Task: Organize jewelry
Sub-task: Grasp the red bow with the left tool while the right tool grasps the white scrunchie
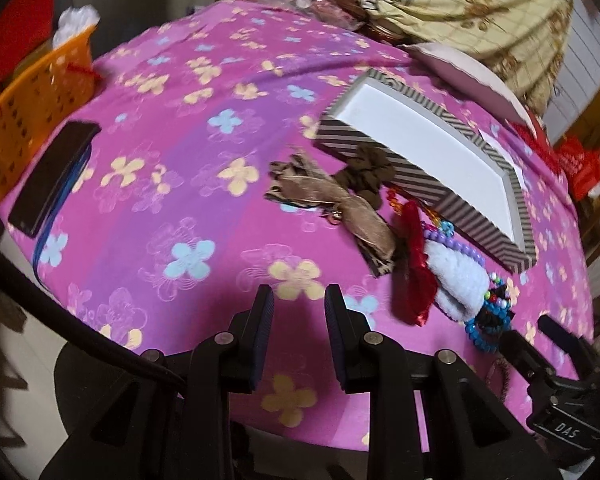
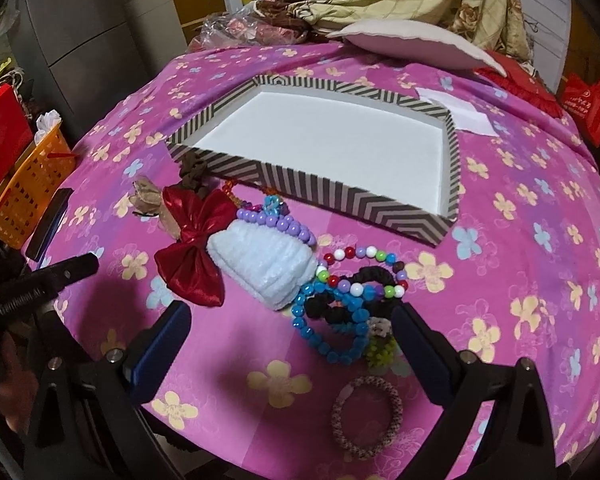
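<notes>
The right gripper [image 2: 290,344] hovers with jaws spread wide and empty. A blue bead bracelet [image 2: 328,330] lies flat on the pink floral bedspread [image 2: 520,240] between them, nearer the right-hand jaw, tangled with black hair ties. The empty striped box [image 2: 340,196] sits straight ahead, open room beyond. The left gripper [image 1: 299,338], jaws narrowly parted and empty, is farther off.

Dim, warm indoor lighting, perhaps from overhead. Soft shadows on the pink floral cloth [image 1: 180,184] beneath both grippers. Strong fisheye bending and dark vignetting at edges; slight motion blur.
</notes>
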### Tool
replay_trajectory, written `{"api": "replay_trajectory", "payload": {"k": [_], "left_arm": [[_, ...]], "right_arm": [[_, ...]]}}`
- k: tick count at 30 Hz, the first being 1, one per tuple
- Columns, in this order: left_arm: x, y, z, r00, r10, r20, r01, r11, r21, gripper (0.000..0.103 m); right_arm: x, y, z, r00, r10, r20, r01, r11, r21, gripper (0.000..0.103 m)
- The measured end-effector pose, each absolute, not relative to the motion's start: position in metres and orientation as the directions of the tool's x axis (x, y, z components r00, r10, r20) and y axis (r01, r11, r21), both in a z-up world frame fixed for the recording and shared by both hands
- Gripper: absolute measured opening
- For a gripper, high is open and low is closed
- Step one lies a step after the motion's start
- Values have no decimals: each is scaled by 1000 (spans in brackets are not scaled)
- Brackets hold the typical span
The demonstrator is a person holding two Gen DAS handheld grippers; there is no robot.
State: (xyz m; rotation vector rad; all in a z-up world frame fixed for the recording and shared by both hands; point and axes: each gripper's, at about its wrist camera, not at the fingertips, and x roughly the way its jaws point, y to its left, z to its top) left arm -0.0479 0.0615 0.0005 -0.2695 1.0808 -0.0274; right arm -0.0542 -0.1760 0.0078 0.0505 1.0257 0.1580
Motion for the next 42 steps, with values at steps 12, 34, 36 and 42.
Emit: {"api": "replay_trajectory", "payload": {"k": [12, 34, 36, 42], "left_arm": [[-30, 35, -7, 407, -326, -853, -56, 923, -380, 48], [3, 1, -17, 363, -431, -826, -55, 875, -481, 49], [5, 2, -19, 361, -449, -817, -69, 861, -504, 49], [7, 3, -6, 402, -493, -772, -62, 826, -560, 56]], "right_arm": [[-41, -167, -10, 458, 217, -862, -175, 973, 152, 74], [-34, -190, -21, 437, 255, -863, -177, 965, 195, 70], [-35, -190, -20, 437, 255, -863, -180, 964, 194, 70], [-39, -191, -12, 450, 252, -857, -192, 964, 183, 70]]}}
